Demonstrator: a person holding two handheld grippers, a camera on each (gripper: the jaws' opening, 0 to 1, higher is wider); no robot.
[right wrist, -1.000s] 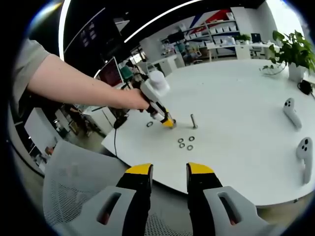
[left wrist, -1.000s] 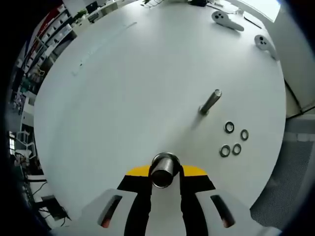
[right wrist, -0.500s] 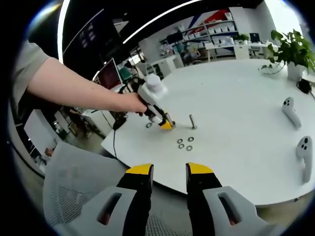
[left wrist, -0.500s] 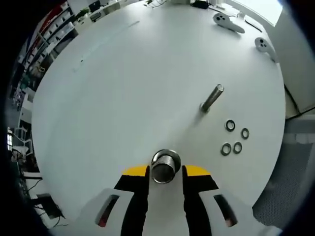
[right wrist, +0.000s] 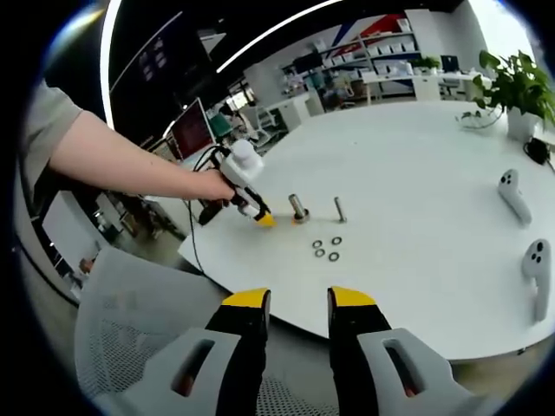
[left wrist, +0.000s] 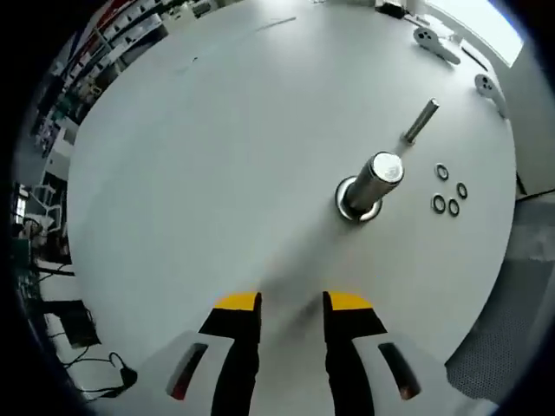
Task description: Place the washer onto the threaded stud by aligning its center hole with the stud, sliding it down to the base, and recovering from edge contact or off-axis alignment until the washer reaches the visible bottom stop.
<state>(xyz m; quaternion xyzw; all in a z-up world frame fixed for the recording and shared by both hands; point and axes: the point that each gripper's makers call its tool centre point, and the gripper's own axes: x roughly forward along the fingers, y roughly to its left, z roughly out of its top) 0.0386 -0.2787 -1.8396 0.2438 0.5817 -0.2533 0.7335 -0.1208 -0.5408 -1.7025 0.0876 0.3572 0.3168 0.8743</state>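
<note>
the left gripper (left wrist: pixel 291 305) has released the thick stud (left wrist: pixel 371 185), now spread beside one thin stud (left wrist: pixel 421 120) and four washers (left wrist: pixel 450 195).

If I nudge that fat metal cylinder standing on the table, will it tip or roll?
The metal cylinder stands upright on a wider flanged foot, so a light nudge probably slides it rather than topples it. It looks like solid polished steel, likely heavy and slick on the smooth white table. Once tipped, its round body would likely roll.

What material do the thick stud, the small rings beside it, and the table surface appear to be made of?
Thick stud: probably polished steel, given its bright highlights and grey sheen. Rings: likely metal washers, dark and thin with a slight glint; too small for certainty. Table: smooth matte white, perhaps laminate.
</note>
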